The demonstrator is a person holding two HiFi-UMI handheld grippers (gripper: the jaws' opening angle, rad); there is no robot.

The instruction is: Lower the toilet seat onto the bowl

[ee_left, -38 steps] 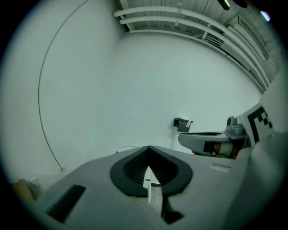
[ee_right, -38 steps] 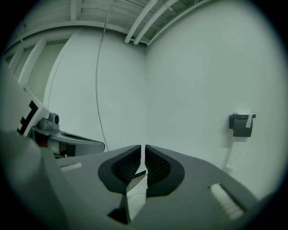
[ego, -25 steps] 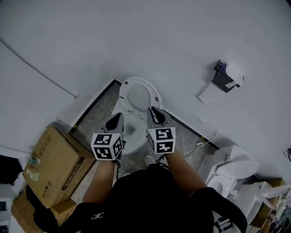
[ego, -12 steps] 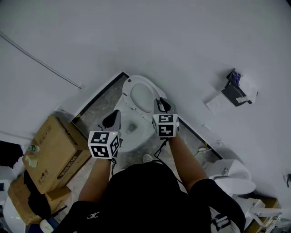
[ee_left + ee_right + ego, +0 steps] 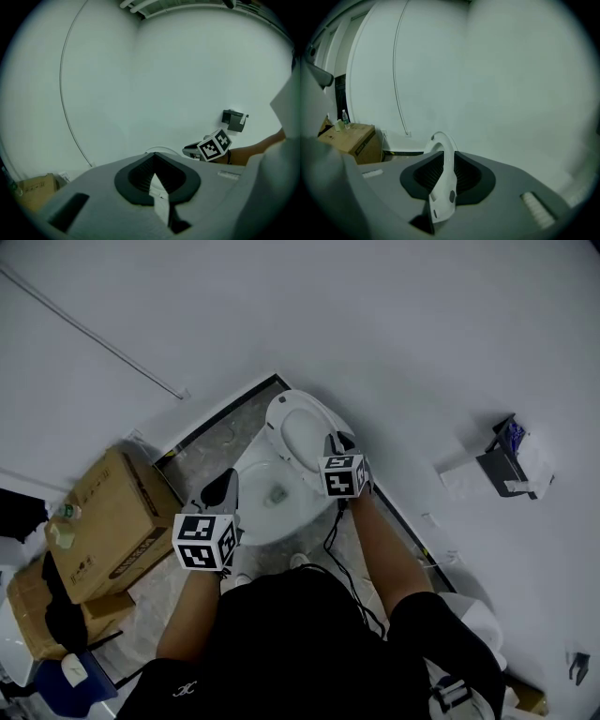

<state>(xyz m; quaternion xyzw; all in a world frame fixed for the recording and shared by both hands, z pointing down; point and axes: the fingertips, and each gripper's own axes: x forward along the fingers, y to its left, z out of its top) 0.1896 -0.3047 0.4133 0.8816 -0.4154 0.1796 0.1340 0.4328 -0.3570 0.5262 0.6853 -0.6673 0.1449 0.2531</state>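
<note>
Edgewise, toilet seat point(image 5: 446, 180) tight between jaws of right gripper point(image 5: 444, 157); left gripper point(image 5: 155, 158) closed, empty.

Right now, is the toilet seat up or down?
Up: the seat stands raised off the bowl, its rim clamped in the right hand-held gripper.

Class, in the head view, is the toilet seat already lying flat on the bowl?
No, the toilet seat is raised behind the open bowl, with its rim held by the right hand-held gripper.
</note>
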